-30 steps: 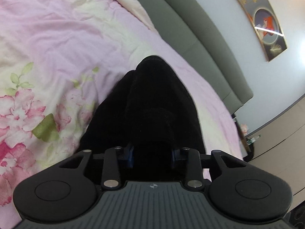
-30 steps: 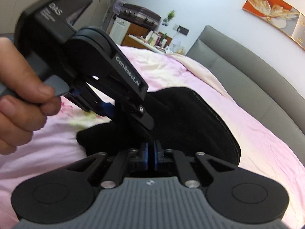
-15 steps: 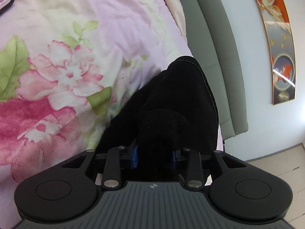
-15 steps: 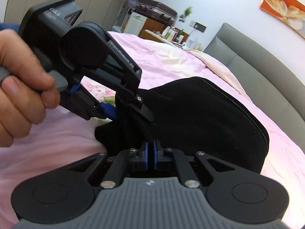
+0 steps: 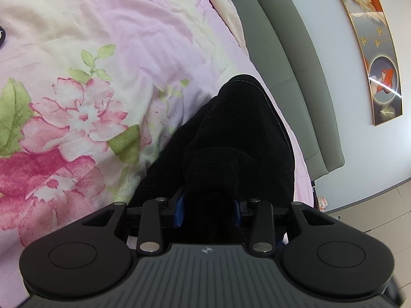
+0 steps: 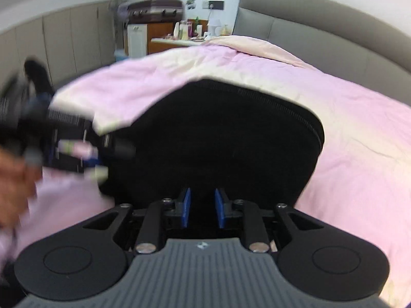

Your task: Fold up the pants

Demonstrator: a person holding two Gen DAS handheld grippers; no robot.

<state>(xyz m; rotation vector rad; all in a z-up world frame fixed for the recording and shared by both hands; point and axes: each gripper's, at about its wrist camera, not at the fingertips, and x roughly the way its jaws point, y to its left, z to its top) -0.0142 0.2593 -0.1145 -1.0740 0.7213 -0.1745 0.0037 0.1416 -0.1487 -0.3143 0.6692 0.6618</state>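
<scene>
The black pants (image 5: pixel 244 128) lie in a folded heap on the pink floral bed cover (image 5: pixel 115 38). A thick roll of their cloth fills the gap between the blue pads of my left gripper (image 5: pixel 208 206), whose jaws are opening while the pads still touch the cloth. In the right wrist view the pants (image 6: pixel 218 141) spread out flat ahead with a stitched hem at the far edge. My right gripper (image 6: pixel 203 210) is opening at their near edge, its blue pads apart and pressing on nothing. The left gripper (image 6: pixel 77 151) shows blurred at the pants' left side, held by a hand (image 6: pixel 15 179).
A grey padded headboard (image 6: pixel 308 25) runs along the bed's far side, with a framed picture (image 5: pixel 377 64) on the wall above. Beyond the bed stand a cluttered side table (image 6: pixel 187 33), a suitcase (image 6: pixel 154 10) and wardrobe doors (image 6: pixel 64 38). Bed cover (image 6: pixel 359 128) stretches to the right.
The right jaws went from shut on the pants to apart, and that view swung right, leaving the left gripper blurred at the far left. The left jaws widened slightly around the cloth roll.
</scene>
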